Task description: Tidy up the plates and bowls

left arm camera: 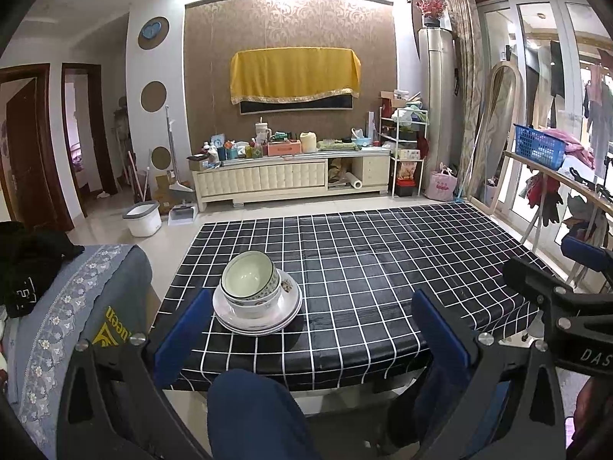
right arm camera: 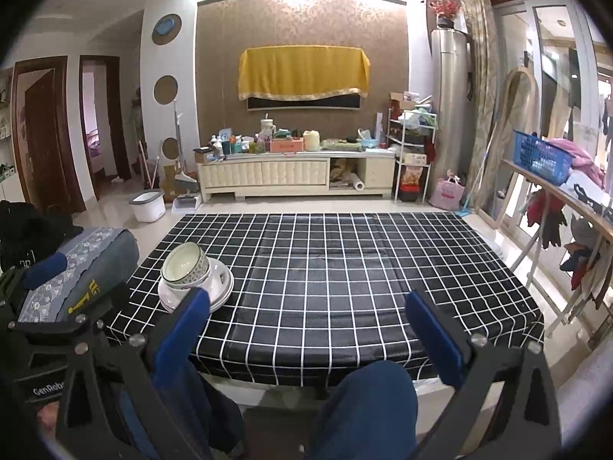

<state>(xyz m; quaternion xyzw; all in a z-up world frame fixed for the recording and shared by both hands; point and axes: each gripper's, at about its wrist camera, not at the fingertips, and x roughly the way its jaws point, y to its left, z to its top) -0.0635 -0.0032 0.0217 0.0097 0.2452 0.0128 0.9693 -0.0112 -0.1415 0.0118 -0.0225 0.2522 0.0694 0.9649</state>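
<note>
Where the bench (left arm camera: 383,268) under its black-and-white checked cloth meets the left edge, a chair draped in grey-blue embroidered fabric (left arm camera: 76,306) stands just beside it, a black garment (left arm camera: 34,253) heaped on top; on the near-left part of the bench sits the stack of white plates (left arm camera: 257,312), flat, with two nested bowls (left arm camera: 251,281) on them, the upper bowl tilted so its mouth faces near and left; nothing lies between the stack and either claw; the left claw (left arm camera: 310,329) hangs at the near edge with fingers spread wide, holding nothing, its left finger (left arm camera: 180,337) just beside the plates; a knee in blue trousers (left arm camera: 253,410) shows below; further right the right claw (right arm camera: 306,333) is likewise spread and empty, the rest of the bench bare before it; far behind stand a cluttered low cabinet (left arm camera: 283,176) and a yellow-draped screen (left arm camera: 295,73); at far right, a blue basket (left arm camera: 538,147).
</note>
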